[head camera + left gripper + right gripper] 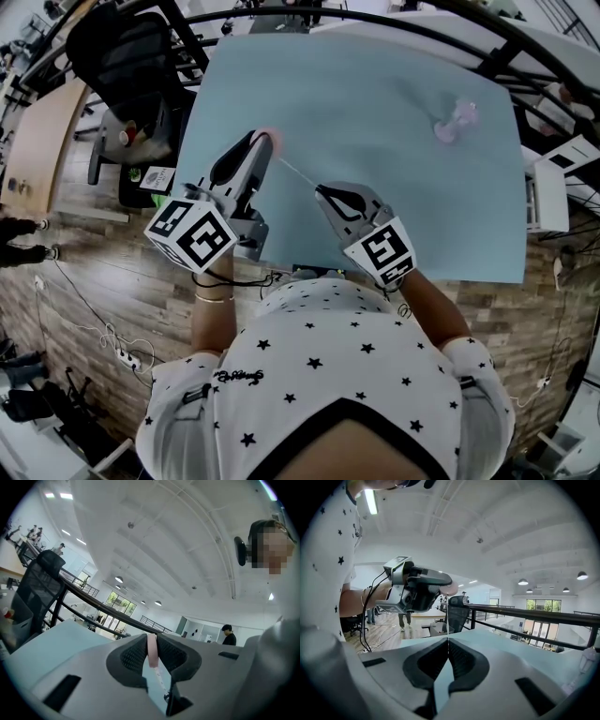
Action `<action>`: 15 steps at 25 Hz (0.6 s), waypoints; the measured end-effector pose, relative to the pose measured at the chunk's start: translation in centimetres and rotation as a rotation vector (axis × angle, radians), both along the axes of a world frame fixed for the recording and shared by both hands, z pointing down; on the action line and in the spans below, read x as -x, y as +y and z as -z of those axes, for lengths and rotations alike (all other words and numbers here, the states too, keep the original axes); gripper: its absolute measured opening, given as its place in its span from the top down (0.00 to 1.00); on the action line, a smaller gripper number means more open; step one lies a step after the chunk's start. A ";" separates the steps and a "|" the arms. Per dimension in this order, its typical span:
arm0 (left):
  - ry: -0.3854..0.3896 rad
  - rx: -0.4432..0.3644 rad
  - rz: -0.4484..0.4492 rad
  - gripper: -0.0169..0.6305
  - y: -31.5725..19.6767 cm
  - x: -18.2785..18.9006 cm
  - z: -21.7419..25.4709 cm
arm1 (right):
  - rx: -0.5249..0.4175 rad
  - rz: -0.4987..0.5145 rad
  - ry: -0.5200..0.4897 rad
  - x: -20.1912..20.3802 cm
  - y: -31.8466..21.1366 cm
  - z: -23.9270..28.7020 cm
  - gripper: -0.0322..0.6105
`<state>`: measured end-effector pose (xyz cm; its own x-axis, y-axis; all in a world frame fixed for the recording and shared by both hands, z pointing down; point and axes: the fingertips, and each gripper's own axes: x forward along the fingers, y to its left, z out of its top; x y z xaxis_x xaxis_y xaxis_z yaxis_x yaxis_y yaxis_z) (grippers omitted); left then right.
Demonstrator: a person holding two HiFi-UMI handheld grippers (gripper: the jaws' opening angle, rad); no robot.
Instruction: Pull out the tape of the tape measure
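A small pink tape measure (269, 139) is clamped in my left gripper (259, 143), held over the light blue table (375, 112). Its thin white tape (297, 172) stretches taut down and to the right, to my right gripper (323, 190), which is shut on the tape's end. In the left gripper view the pink case (152, 651) stands on edge between the black pads (133, 656), and the tape (160, 679) runs away below it. In the right gripper view the tape (448, 620) rises as a fine line from the shut jaws to the case (449, 588) in the left gripper (417, 590).
A pale pink and clear object (457, 122) lies near the table's far right corner. A black office chair (127, 56) stands off the table's left side. A black rail (375, 21) curves behind the table. A white cabinet (548, 192) stands at the right.
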<state>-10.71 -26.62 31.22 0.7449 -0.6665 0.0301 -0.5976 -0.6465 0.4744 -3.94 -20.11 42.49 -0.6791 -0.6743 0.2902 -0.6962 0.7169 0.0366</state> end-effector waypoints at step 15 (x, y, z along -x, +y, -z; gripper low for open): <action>0.009 -0.039 0.055 0.84 -0.5 1.4 1.9 | 0.109 -0.055 -0.019 -2.7 0.1 -2.4 0.95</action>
